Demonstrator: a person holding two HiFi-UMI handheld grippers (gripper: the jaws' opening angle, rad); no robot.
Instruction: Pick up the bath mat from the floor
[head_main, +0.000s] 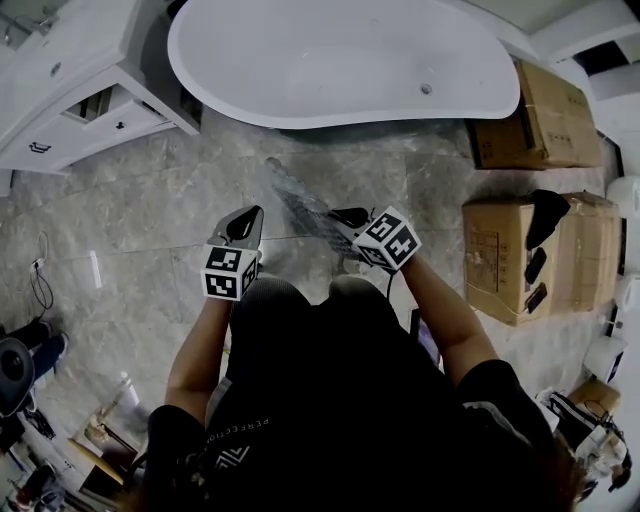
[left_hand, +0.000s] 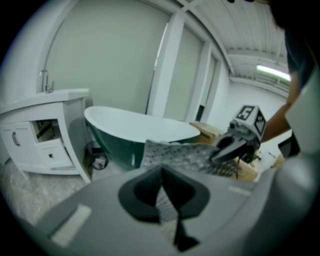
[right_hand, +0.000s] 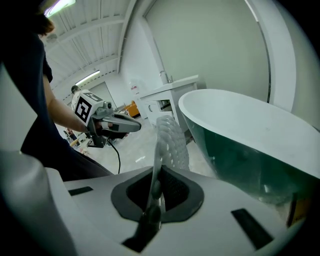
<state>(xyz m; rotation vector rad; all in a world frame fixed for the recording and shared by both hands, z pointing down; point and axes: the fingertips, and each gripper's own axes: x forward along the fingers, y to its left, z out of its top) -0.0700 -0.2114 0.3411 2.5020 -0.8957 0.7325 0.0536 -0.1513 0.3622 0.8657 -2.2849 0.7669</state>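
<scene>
The bath mat (head_main: 305, 205) is a clear, bumpy sheet held up off the marble floor in front of the tub. My right gripper (head_main: 343, 222) is shut on one edge of it. In the right gripper view the mat (right_hand: 170, 140) rises edge-on from between the closed fingers of the right gripper (right_hand: 159, 172). My left gripper (head_main: 247, 218) is level with it on the left. In the left gripper view a strip of the mat (left_hand: 175, 155) runs down between the fingers of the left gripper (left_hand: 161, 172), which look closed on it. The right gripper (left_hand: 227, 147) pinches the mat's far end there.
A white bathtub (head_main: 340, 60) stands just ahead, with a white vanity cabinet (head_main: 80, 90) at the far left. Cardboard boxes (head_main: 520, 255) are stacked on the right. Small items and a cable (head_main: 40, 285) lie at the lower left.
</scene>
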